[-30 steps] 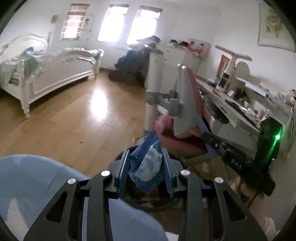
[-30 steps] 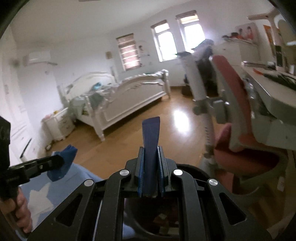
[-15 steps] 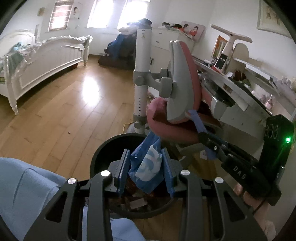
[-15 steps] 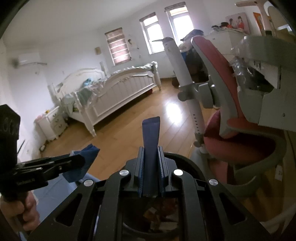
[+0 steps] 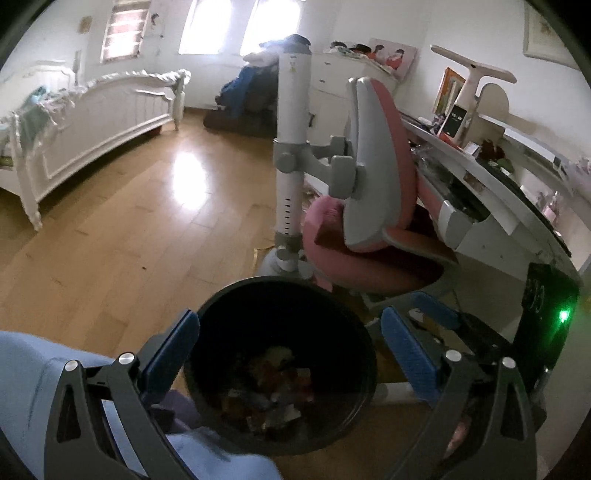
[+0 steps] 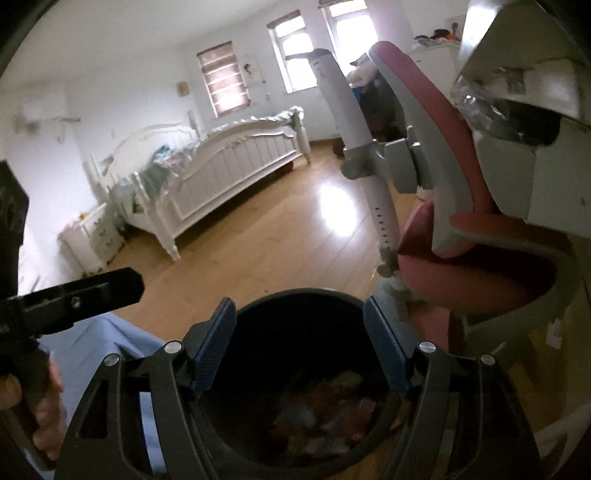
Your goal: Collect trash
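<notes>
While both grippers hang over it, bin: one black trash bin (image 5: 284, 291), lower centre, mixed trash (image 5: 273, 391) inside.
Left gripper (image 5: 291, 354): jaws spread wide, holding nothing.
Right gripper (image 6: 299, 350): jaws spread wide, holding nothing.
Chair: one pink chair (image 5: 373, 192), right.

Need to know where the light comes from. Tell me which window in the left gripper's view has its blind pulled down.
The leftmost window, above the white bed: a reddish slatted blind covers it, while the two windows to its right glow bare and bright.

open black bin (image 5: 280, 354) below, pink chair (image 5: 373, 206) crowding right, bare floor (image 5: 122, 236) left
</notes>
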Available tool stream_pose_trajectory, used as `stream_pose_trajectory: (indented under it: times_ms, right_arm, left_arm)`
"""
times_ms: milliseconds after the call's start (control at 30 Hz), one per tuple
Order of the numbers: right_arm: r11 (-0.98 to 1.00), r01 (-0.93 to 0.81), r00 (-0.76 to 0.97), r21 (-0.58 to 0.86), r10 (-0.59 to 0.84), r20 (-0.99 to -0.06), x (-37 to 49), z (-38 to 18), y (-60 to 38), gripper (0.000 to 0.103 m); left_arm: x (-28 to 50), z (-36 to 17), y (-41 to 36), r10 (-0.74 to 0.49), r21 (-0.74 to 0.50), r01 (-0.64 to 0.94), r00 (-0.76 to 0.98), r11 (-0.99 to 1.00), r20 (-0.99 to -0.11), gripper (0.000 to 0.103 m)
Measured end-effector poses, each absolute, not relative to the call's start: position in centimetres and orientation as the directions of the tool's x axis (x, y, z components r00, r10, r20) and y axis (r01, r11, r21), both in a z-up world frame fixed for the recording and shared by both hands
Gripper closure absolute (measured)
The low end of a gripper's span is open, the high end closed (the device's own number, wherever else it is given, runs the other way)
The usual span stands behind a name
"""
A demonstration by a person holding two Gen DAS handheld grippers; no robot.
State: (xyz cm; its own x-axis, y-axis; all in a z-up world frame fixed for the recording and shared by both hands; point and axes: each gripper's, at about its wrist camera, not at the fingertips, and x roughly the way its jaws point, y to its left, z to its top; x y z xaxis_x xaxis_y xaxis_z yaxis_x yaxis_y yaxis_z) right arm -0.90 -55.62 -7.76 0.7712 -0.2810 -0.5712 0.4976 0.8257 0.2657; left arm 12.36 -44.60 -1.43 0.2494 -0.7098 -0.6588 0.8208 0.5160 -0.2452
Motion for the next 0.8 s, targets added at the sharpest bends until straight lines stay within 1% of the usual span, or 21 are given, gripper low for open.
stream_pose_trajectory:
  times_ms: [100, 167, 233, 300, 367, 433, 500, 567, 667, 700, 767, 800]
  right_arm:
    - [0.831, 0.478, 0.783, 0.286, -0.255, -0.568, -1.5, -6.8, -53.6, 0.031]
    - [0.844, 0.447, 0.795, 0.297, -0.222, -0.565, -1.7, -5.8, -51.6, 0.03]
    - [0.861, 0.403, 0.814, 0.312, -0.181, -0.552, -1.8, -4.7, -49.2, 0.026]
    - [0.881, 0.347, 0.831, 0.32, -0.131, -0.541, -1.7, -3.4, -46.2, 0.026]
    - [0.903, 0.286, 0.845, 0.321, -0.08, -0.529, -1.4, -2.0, -42.9, 0.024]
    - [0.924, 0.207, 0.857, 0.321, -0.013, -0.516, -1.1, -0.7, -39.0, 0.023]
    - [0.938, 0.097, 0.857, 0.334, 0.092, -0.507, -0.5, 0.6, -34.4, 0.023]
    - [0.932, -0.031, 0.839, 0.36, 0.22, -0.498, 0.0, 1.6, -29.7, 0.022]
    - [0.914, -0.184, 0.816, 0.362, 0.347, -0.463, 0.0, 3.2, -23.0, 0.022]
    - [0.912, -0.219, 0.817, 0.348, 0.366, -0.446, -0.2, 3.7, -21.3, 0.021]
    - [0.918, -0.254, 0.847, 0.304, 0.363, -0.388, -0.6, 4.2, -18.1, 0.004]
    - [0.926, -0.24, 0.864, 0.292, 0.341, -0.37, -0.6, 4.0, -17.4, 0.004]
  left_arm:
    - [11.5, -0.2, -41.1, -0.666, -0.191, 0.774, 0.357, 0.603, -0.655, 0.005]
    - [11.0, 0.6, -38.8, -0.648, -0.177, 0.749, 0.399, 0.639, -0.649, 0.005]
    - [10.5, 1.5, -35.4, -0.628, -0.167, 0.715, 0.446, 0.679, -0.638, 0.005]
    - [10.0, 2.3, -31.6, -0.601, -0.161, 0.671, 0.498, 0.724, -0.626, 0.005]
    - [9.3, 3.1, -26.7, -0.543, -0.148, 0.591, 0.576, 0.793, -0.611, 0.005]
    - [8.7, 3.6, -22.3, -0.472, -0.117, 0.511, 0.65, 0.851, -0.595, 0.005]
    - [7.6, 4.0, -17.4, -0.386, -0.082, 0.418, 0.726, 0.905, -0.569, 0.005]
    - [6.6, 4.0, -12.9, -0.319, -0.079, 0.332, 0.769, 0.94, -0.554, 0.005]
    - [5.1, 3.8, -6.8, -0.209, -0.063, 0.207, 0.83, 0.976, -0.517, 0.005]
    - [4.4, 3.6, -5.0, -0.163, -0.051, 0.159, 0.853, 0.986, -0.496, 0.005]
    - [3.4, 3.1, -2.4, -0.103, -0.036, 0.098, 0.878, 0.995, -0.468, 0.005]
    - [3.1, 2.6, -1.4, -0.086, -0.031, 0.081, 0.882, 0.996, -0.464, 0.005]
